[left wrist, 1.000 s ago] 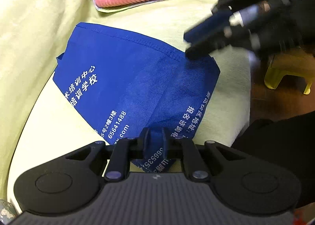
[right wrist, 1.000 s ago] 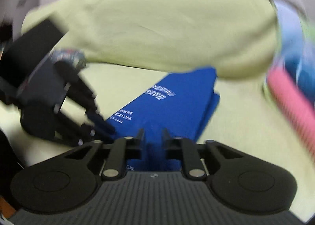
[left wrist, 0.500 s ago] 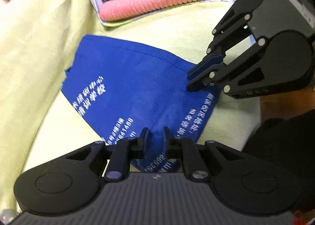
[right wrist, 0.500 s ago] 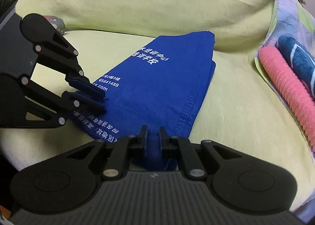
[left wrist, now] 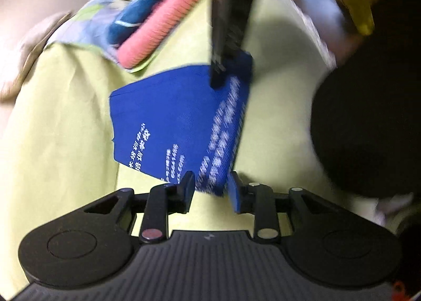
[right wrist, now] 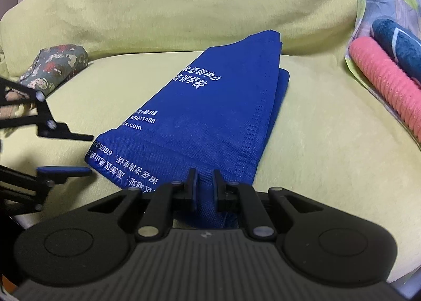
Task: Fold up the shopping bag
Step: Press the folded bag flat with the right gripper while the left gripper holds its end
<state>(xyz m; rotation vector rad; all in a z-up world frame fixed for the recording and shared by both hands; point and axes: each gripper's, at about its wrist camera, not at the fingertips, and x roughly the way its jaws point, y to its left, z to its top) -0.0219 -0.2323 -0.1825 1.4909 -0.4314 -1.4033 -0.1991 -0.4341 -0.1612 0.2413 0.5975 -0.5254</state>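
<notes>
Release of the left grip is the change we record: half a second ago the left gripper [left wrist: 210,190] was clamped on the near corner of the blue shopping bag [right wrist: 210,116], and its fingers now stand apart with that corner loose in the gap between them. The left wrist view is smeared by motion, so we cannot tell whether either pad touches the fabric. The right wrist view confirms the opening from the side: the two left fingers sit spread, one above the other, just beside the bag's printed edge and apart from it.

The right gripper [right wrist: 202,185] has not let go. Its fingers are pressed together on a bunched fold of blue fabric at the bag's near end, matching its hold of half a second ago. In the left wrist view it comes down from above onto the bag's far corner.

We judge that one fold has been laid and the left side is being freed to take a new hold, while the right side pins the bag in place. The task is not finished; the bag forms a long tapered wedge rather than a compact packet.

The bag lies flat on the yellow-green cushion [right wrist: 329,143], running forward and away from the right fingers, narrowing toward the backrest. Ahead and to the right of those fingers, well apart from the bag, lies a pink ribbed towel [right wrist: 389,85].
</notes>
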